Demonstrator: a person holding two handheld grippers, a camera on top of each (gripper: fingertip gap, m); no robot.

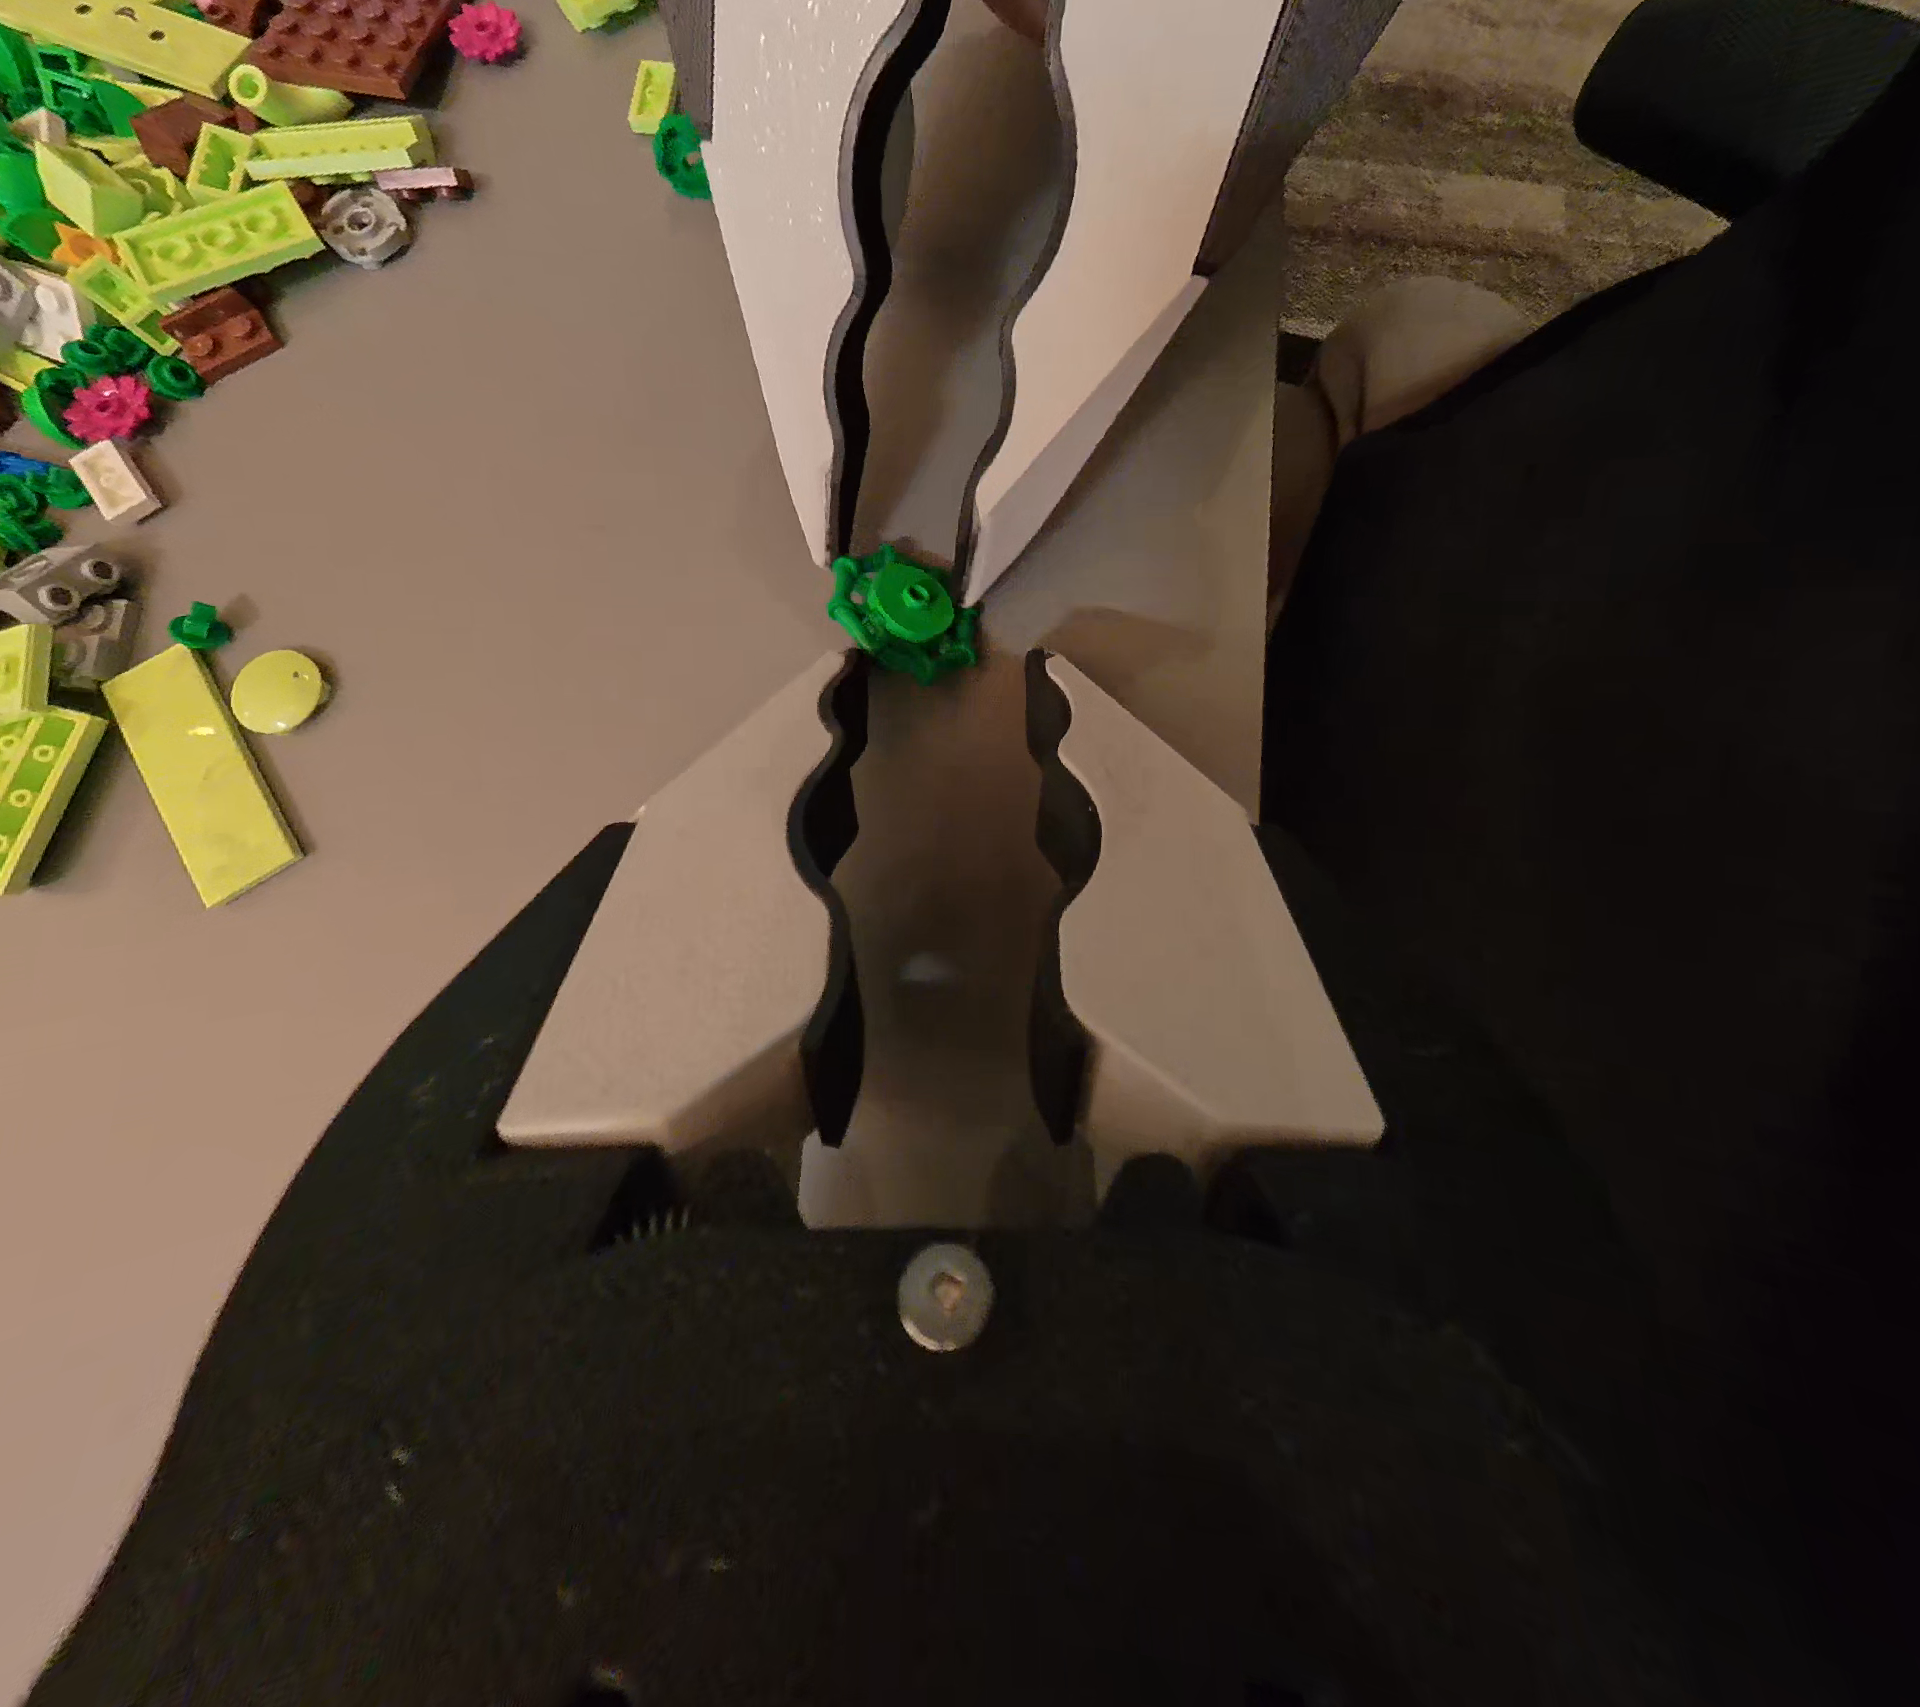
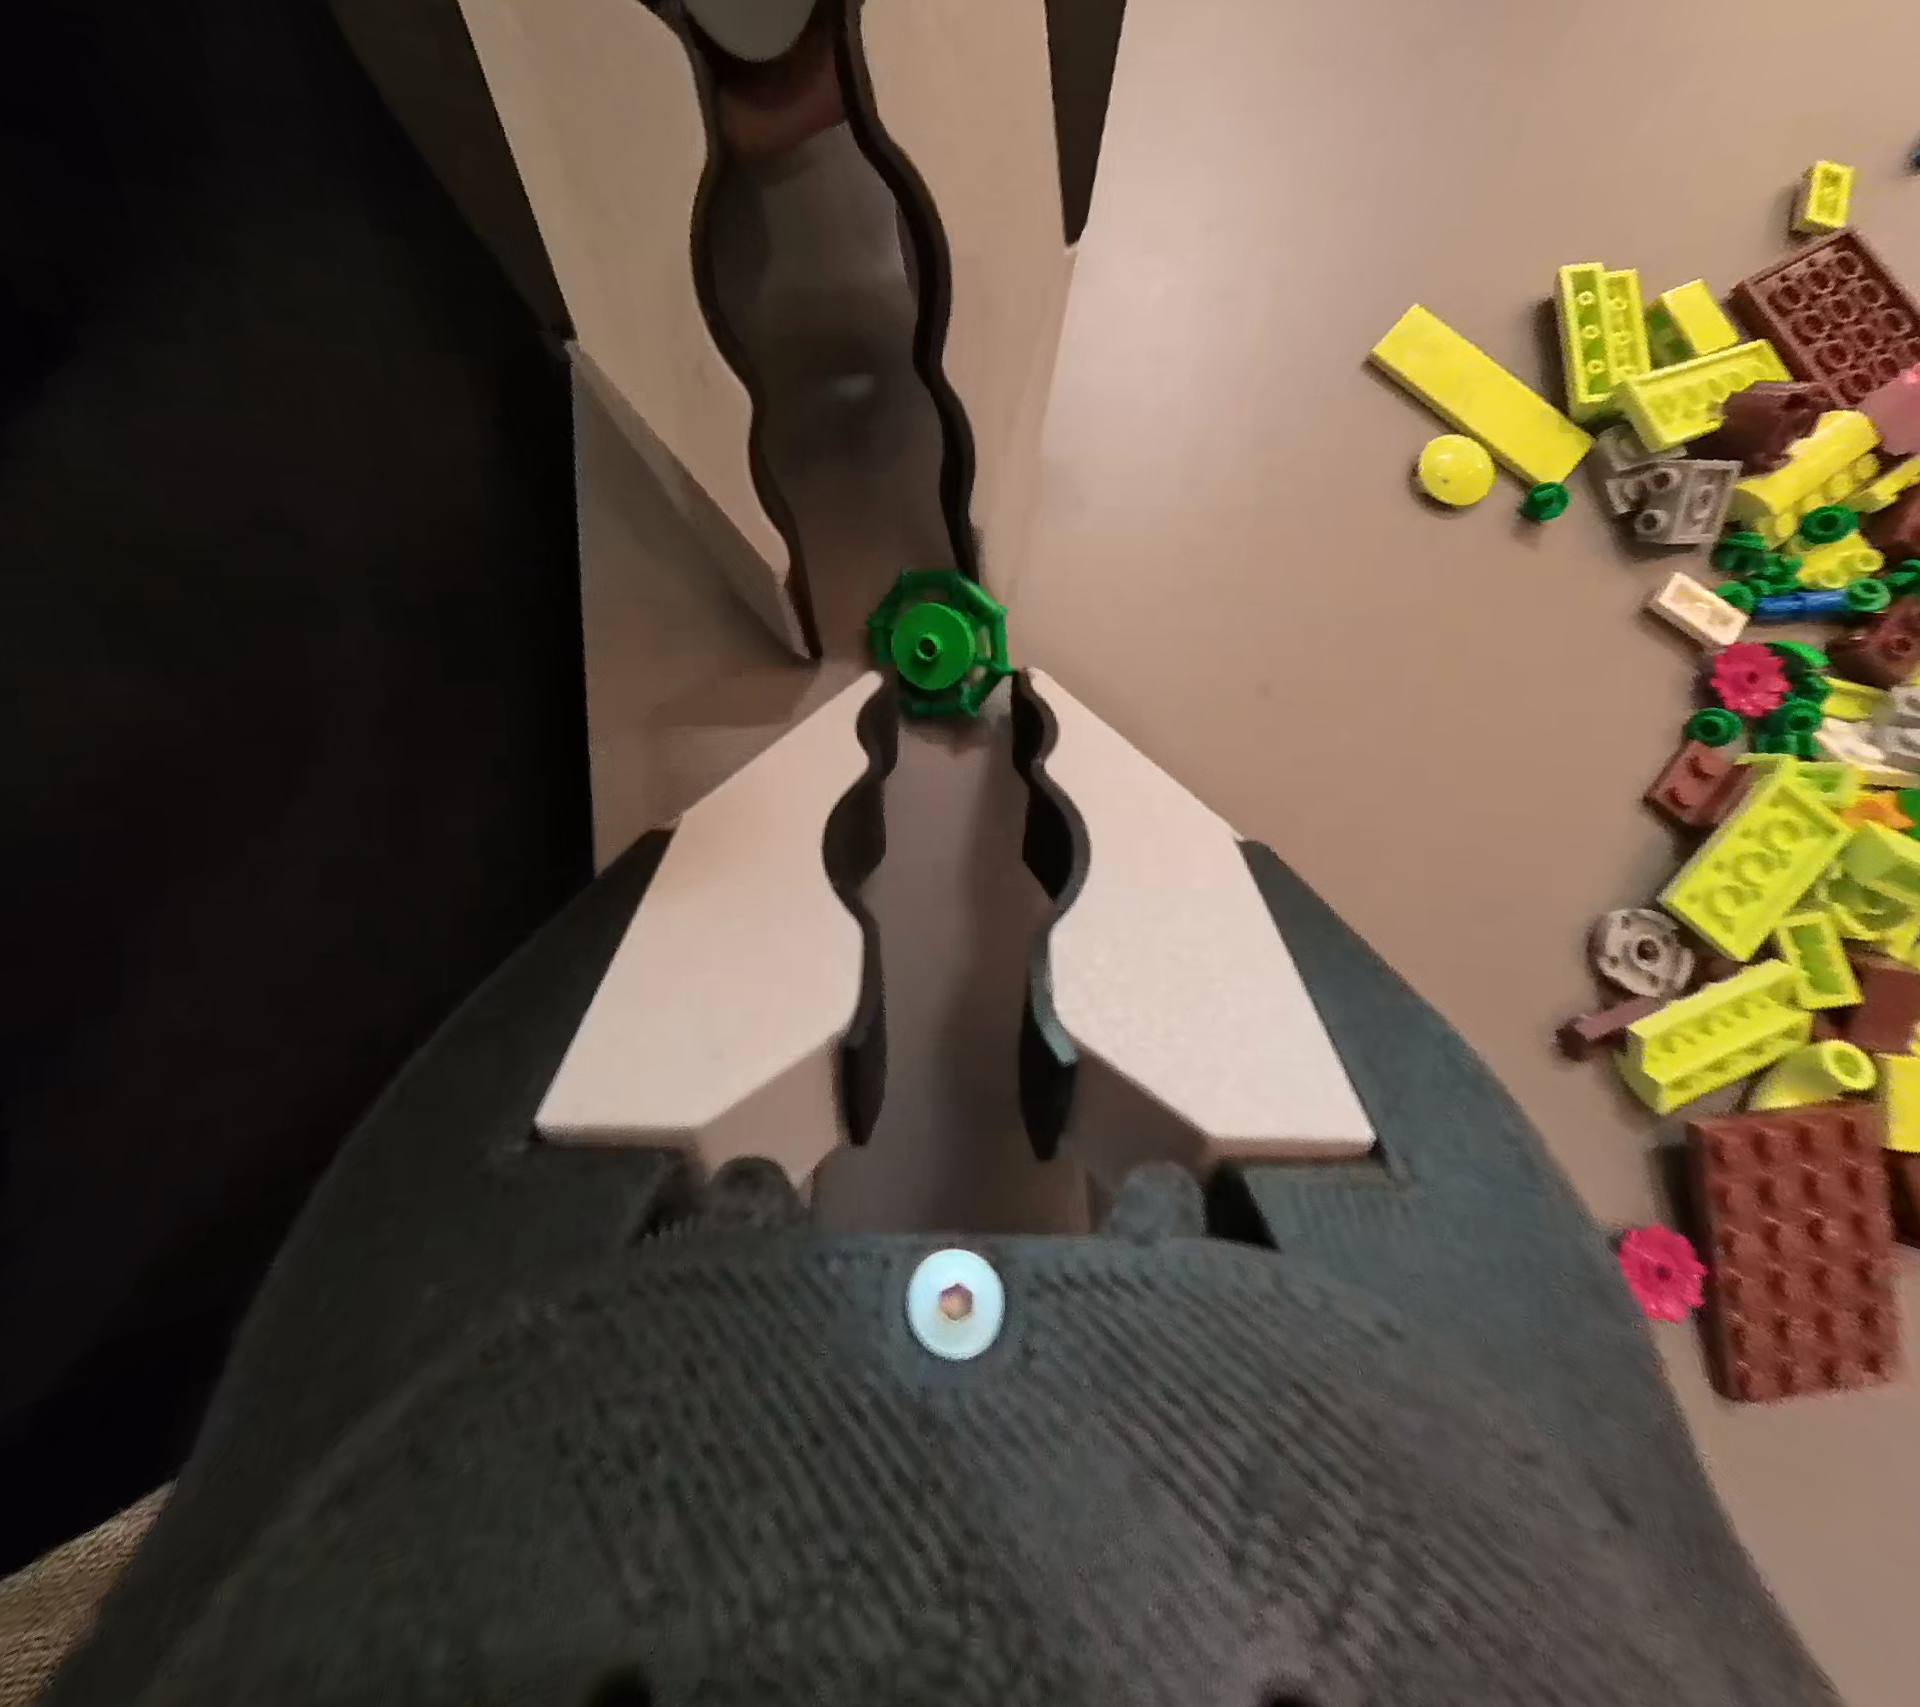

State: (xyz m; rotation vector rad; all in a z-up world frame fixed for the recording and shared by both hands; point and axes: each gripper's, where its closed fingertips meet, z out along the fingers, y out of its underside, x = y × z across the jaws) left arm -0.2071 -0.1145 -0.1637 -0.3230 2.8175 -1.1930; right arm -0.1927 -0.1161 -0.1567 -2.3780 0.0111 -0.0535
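A small green wheel-shaped toy piece with a round stud (image 1: 906,615) hangs above the grey table (image 1: 499,577) near its edge. My right gripper (image 2: 953,678) is shut on it, with a fingertip on each side of the piece (image 2: 932,647). In the left wrist view the right gripper (image 1: 900,571) comes in from the top. My left gripper (image 1: 940,658) faces it tip to tip, jaws a little wider than the piece. One left fingertip (image 1: 847,665) touches the piece and the other stands apart. It shows from the top in the right wrist view (image 2: 891,613).
A pile of loose lime, brown, green, grey and pink bricks (image 1: 156,203) lies on the table, also in the right wrist view (image 2: 1766,722). A brown plate (image 2: 1797,1252) lies near. The table edge (image 1: 1270,514) runs beside the grippers. Beyond it are carpet (image 1: 1455,130) and a dark chair (image 1: 1745,88). My two grippers' fingertips are within a few centimetres of each other.
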